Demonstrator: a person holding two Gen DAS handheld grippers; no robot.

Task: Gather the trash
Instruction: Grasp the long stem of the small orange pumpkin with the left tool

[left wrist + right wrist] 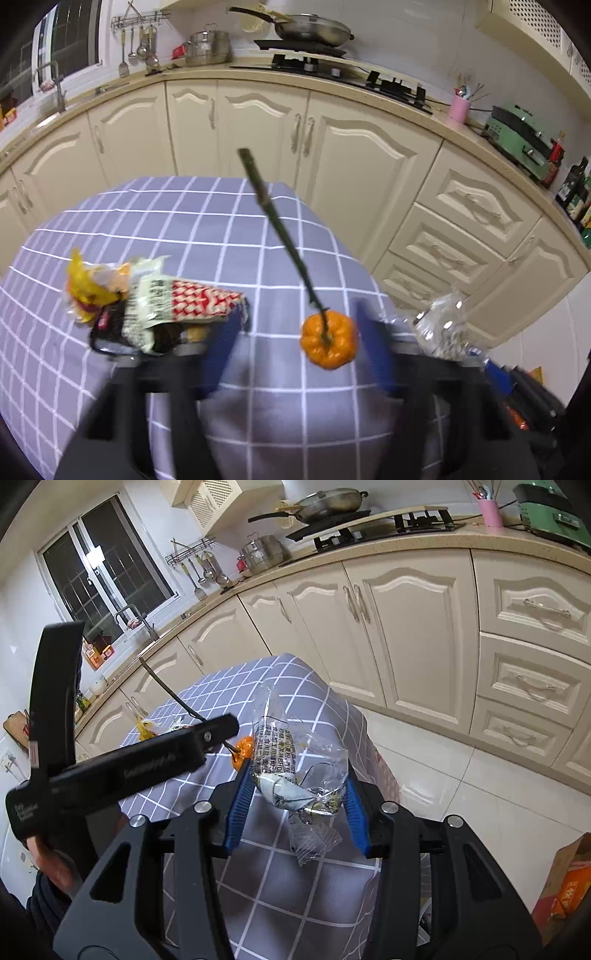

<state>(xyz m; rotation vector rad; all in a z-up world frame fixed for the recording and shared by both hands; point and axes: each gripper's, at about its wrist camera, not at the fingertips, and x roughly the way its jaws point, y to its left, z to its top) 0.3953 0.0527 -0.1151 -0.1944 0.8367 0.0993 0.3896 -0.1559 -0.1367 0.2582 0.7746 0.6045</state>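
Note:
A small table with a grey checked cloth (207, 229) holds a pile of snack wrappers (147, 306) at the left and an orange toy pumpkin (328, 343) on a long dark stem. My left gripper (295, 354) is open, with the pumpkin between its blue fingers (221, 354). A clear crumpled plastic wrapper (295, 771) with printed text lies at the table's right edge, also in the left wrist view (443, 328). My right gripper (295, 805) is open with its blue fingers (240, 805) on either side of the wrapper. The left gripper's body (122, 768) shows at the left.
Cream kitchen cabinets (351, 147) stand behind the table, with a stove and pan (310, 29) on the counter. White tiled floor (461, 775) lies right of the table. An orange cardboard box (569, 882) stands on the floor at the lower right.

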